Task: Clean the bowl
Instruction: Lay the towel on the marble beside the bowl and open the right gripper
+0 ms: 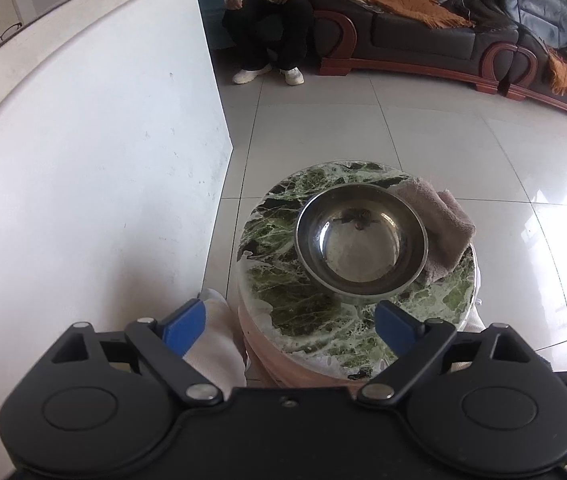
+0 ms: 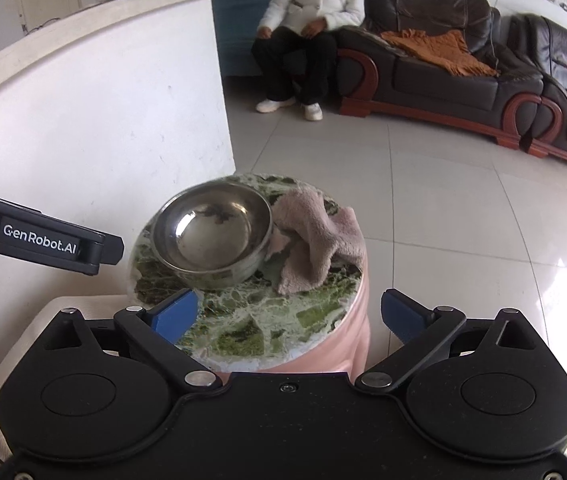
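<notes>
Both my grippers hang above the stool, jaws spread wide and empty: the left gripper and the right gripper alike. The bowl sits on the marble top, the cloth crumpled against its right side, touching the rim. I judge the wiping is either over or not begun; I cannot tell which. If more cleaning is due, my right must drop onto the cloth, ahead of its jaws, while my left steadies the bowl's near rim.

A round green marble bench stands on a tiled floor. On it, ahead of the fingers, sit a steel bowl and a crumpled cloth, touching.
</notes>
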